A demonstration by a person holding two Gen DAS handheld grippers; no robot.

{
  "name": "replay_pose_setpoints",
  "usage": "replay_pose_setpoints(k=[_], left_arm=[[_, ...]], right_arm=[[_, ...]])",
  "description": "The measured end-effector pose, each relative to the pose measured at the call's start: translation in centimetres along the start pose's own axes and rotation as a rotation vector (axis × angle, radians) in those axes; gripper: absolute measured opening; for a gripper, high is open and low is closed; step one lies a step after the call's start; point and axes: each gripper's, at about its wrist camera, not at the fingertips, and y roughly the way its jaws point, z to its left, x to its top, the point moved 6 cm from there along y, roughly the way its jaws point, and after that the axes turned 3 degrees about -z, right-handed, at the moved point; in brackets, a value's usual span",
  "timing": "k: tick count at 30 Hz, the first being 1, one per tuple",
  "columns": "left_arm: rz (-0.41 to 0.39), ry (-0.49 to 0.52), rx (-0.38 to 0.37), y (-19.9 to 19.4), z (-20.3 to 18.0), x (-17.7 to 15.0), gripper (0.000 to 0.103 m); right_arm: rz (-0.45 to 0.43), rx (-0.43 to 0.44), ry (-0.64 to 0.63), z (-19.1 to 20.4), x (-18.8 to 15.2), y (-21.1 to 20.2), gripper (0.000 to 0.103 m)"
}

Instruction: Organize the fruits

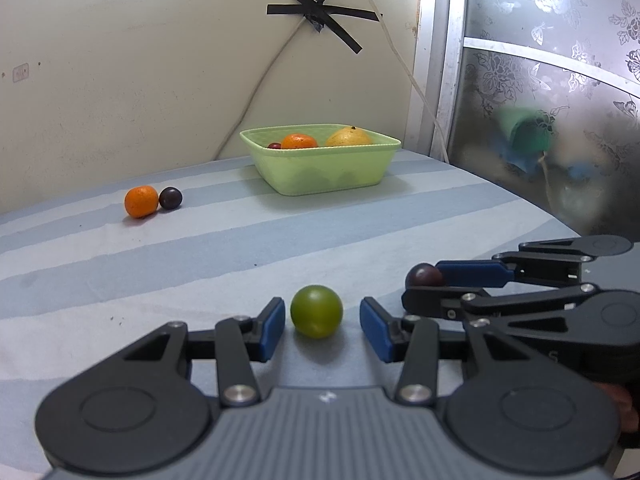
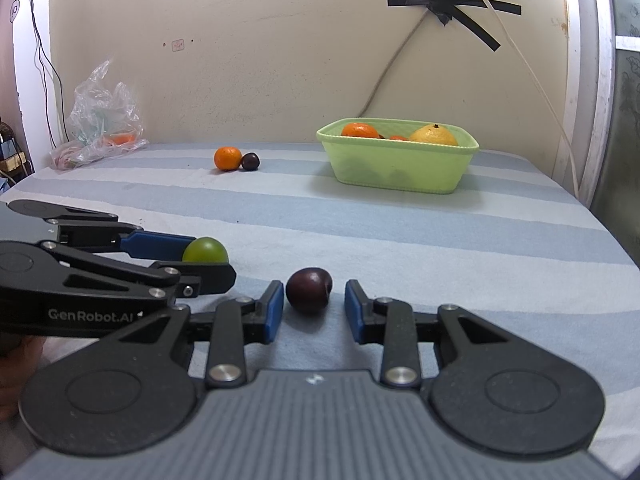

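Where the left wrist camera looks forward: left claw (image 1: pixel 322 330) spread wide around a green fruit (image 1: pixel 316 311) resting on the blue-striped cloth (image 1: pixel 240 256) of the table, a gap between each blue pad and the fruit. To its right, right claw (image 1: pixel 425 285) seen side-on, flanking a dark plum (image 1: pixel 424 275); impossible to tell from here whether the pads touch it. Farther back, green basket (image 1: pixel 320 168) holding an orange (image 1: pixel 299 141), a yellow fruit (image 1: pixel 349 137) and a small dark fruit (image 1: pixel 274 145). Well to the left of the basket, a loose tangerine (image 1: pixel 141 201) touching a dark grape-like fruit (image 1: pixel 171 198). Where the right wrist camera looks forward: right claw (image 2: pixel 314 306) also open, the dark plum (image 2: pixel 309 289) lying between its pads with clear space on the right side and only a sliver on the left. At left, left claw (image 2: pixel 206 259) side-on around the green fruit (image 2: pixel 205 250). Behind, tangerine (image 2: pixel 227 158) and dark fruit (image 2: pixel 250 161) together, basket (image 2: pixel 400 168) at right, a crumpled plastic bag (image 2: pixel 102 120) by the wall at far left.
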Motion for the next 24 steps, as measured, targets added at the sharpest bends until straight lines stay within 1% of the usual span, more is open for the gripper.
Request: replay_pose_setpoints(k=[24], left_arm=[[0.000, -0.011, -0.007, -0.18, -0.35, -0.08, 0.042]], right_arm=[[0.000, 0.000, 0.000, 0.02, -0.05, 0.08, 0.037]])
